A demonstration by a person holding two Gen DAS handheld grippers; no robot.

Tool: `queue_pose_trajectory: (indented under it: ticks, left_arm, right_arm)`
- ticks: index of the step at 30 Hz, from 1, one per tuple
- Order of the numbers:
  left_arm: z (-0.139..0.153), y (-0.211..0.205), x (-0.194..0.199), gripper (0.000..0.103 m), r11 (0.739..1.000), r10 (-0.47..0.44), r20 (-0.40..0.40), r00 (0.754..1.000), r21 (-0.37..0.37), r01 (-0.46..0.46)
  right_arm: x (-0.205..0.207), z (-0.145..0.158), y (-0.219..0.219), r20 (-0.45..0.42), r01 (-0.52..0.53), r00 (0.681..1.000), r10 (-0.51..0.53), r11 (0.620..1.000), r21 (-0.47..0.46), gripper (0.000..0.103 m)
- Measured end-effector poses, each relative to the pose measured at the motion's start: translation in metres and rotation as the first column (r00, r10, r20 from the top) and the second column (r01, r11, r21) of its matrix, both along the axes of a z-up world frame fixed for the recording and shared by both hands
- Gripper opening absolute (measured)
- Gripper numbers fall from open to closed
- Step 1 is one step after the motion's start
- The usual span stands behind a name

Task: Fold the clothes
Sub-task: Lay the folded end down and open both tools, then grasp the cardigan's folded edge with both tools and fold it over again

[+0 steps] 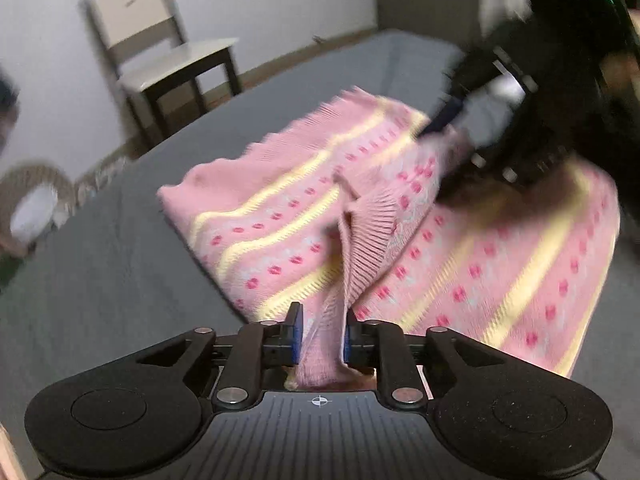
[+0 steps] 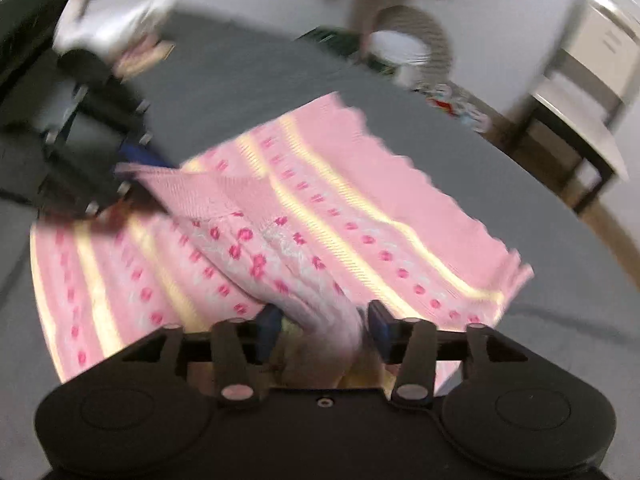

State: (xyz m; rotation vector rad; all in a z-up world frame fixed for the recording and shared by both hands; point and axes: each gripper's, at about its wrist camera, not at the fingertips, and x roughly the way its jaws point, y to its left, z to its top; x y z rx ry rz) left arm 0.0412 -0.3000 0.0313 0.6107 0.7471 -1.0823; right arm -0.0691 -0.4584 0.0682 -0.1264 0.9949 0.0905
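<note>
Two grippers clamp the same pink knitted sweater [image 1: 400, 216], each seen close up by its own wrist camera. The left gripper [image 1: 320, 338] has its blue-padded jaws closed on a gathered strip of ribbed pink knit that runs straight up from between them toward 12 o'clock. The right gripper [image 2: 322, 326] has its jaws pressed in on a thicker bunched roll of the patterned fabric, which climbs away toward 11 o'clock. In the left wrist view the right gripper shows blurred at 2 o'clock, its blue pad meeting the sweater's upper fold; in the right wrist view the left gripper sits at 9 o'clock, touching the ribbed band.

The sweater, pink with pale yellow stripes and rows of darker pink dots, lies spread on a grey surface [image 1: 120, 272], with the held portions lifted above the rest. Its scalloped hem [image 2: 440, 196] runs from 12 toward 3 o'clock in the right wrist view, clear of the surface's edge. Bare grey surface lies open at 9 o'clock in the left wrist view and beyond the hem at 12 to 2 o'clock in the right. Past the edge stand a chair [image 1: 168, 52] and a round woven item [image 2: 412, 40] on the floor.
</note>
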Motion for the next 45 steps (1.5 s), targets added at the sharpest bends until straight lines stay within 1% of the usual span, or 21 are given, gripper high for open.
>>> queue_pose_trajectory:
  ticks: [2,4,6,10,11,14,16,17,21,22,23,26,29,34,36,38,40,41,42,44,45]
  left_arm:
    - [0.002,0.003,0.014,0.038,0.998,0.069,-0.009,0.998,-0.014,-0.069]
    - [0.006,0.008,0.018,0.067,0.993,0.116,0.039,0.992,-0.030,-0.115]
    - [0.014,0.016,0.014,0.075,0.989,0.136,0.097,0.986,-0.071,-0.129]
    - [0.026,0.026,0.004,0.076,0.985,0.151,0.188,0.971,-0.109,-0.132]
    - [0.029,0.027,0.005,0.076,0.985,0.150,0.176,0.973,-0.116,-0.131]
    - [0.037,0.032,0.015,0.076,0.975,0.163,0.047,0.986,-0.158,-0.154]
    - [0.039,0.029,0.017,0.076,0.966,0.217,0.039,0.975,-0.155,-0.209]
    - [0.040,0.029,0.014,0.076,0.965,0.213,0.037,0.976,-0.162,-0.204]
    - [0.037,0.035,-0.022,0.076,0.968,0.059,0.019,0.998,-0.245,-0.052]
    - [0.035,0.036,-0.036,0.076,0.966,0.013,0.029,0.999,-0.259,-0.005]
    - [0.031,0.036,-0.049,0.076,0.967,-0.018,0.054,0.998,-0.252,0.031]
    - [0.016,0.035,-0.090,0.076,0.969,-0.109,0.122,0.986,-0.210,0.133]
    - [0.002,0.036,-0.119,0.076,0.965,-0.174,0.175,0.969,-0.164,0.203]
    - [-0.013,0.039,-0.151,0.076,0.962,-0.256,0.323,0.911,-0.010,0.274]
    - [-0.010,0.044,-0.159,0.076,0.957,-0.280,0.368,0.887,0.029,0.290]
    - [-0.006,0.048,-0.161,0.076,0.958,-0.280,0.393,0.876,0.061,0.279]
    - [-0.003,0.049,-0.158,0.076,0.962,-0.274,0.395,0.877,0.093,0.258]
    - [-0.001,0.049,-0.155,0.076,0.963,-0.269,0.387,0.882,0.106,0.247]
    - [0.001,0.049,-0.151,0.076,0.967,-0.253,0.368,0.895,0.099,0.233]
    - [0.008,0.050,-0.141,0.076,0.977,-0.213,0.324,0.922,0.074,0.200]
    - [0.010,0.051,-0.136,0.076,0.981,-0.196,0.301,0.933,0.058,0.188]
  right_arm:
    - [-0.009,0.003,-0.019,0.053,0.095,0.994,-0.100,0.991,0.096,0.055]
    - [-0.020,0.006,-0.035,0.086,0.181,0.977,-0.197,0.969,0.167,0.055]
    - [-0.036,0.011,-0.046,0.118,0.253,0.952,-0.283,0.943,0.216,0.055]
    - [-0.068,0.021,-0.051,0.132,0.279,0.932,-0.339,0.899,0.338,0.056]
    - [-0.071,0.020,-0.049,0.126,0.277,0.932,-0.341,0.891,0.360,0.058]
    - [-0.075,0.011,-0.044,0.099,0.283,0.931,-0.351,0.868,0.408,0.059]
    - [-0.073,0.000,-0.041,0.073,0.311,0.926,-0.371,0.856,0.412,0.058]
    - [-0.071,-0.006,-0.041,0.059,0.327,0.922,-0.384,0.849,0.416,0.056]
    - [-0.064,-0.025,-0.048,0.010,0.381,0.898,-0.440,0.789,0.482,0.053]
    - [-0.061,-0.030,-0.051,-0.005,0.394,0.892,-0.453,0.770,0.501,0.046]
    - [-0.061,-0.031,-0.052,-0.009,0.399,0.888,-0.459,0.761,0.511,0.038]
    - [-0.063,-0.032,-0.054,-0.009,0.405,0.881,-0.473,0.744,0.531,0.027]
    - [-0.071,-0.020,-0.053,0.024,0.404,0.873,-0.487,0.749,0.525,0.026]
    - [-0.069,-0.016,-0.039,0.041,0.412,0.884,-0.466,0.818,0.402,0.026]
    - [-0.072,-0.018,-0.041,0.026,0.435,0.872,-0.488,0.800,0.413,0.026]
    - [-0.072,-0.020,-0.037,0.023,0.416,0.887,-0.462,0.818,0.398,0.032]
    - [-0.075,-0.014,-0.032,0.051,0.398,0.894,-0.446,0.839,0.371,0.038]
    - [-0.078,-0.009,-0.030,0.074,0.386,0.895,-0.439,0.849,0.360,0.042]
    - [-0.083,0.000,-0.022,0.120,0.353,0.904,-0.410,0.875,0.330,0.045]
    - [-0.095,0.019,-0.006,0.215,0.280,0.916,-0.338,0.924,0.258,0.066]
    - [-0.101,0.027,0.005,0.260,0.222,0.927,-0.271,0.954,0.203,0.072]
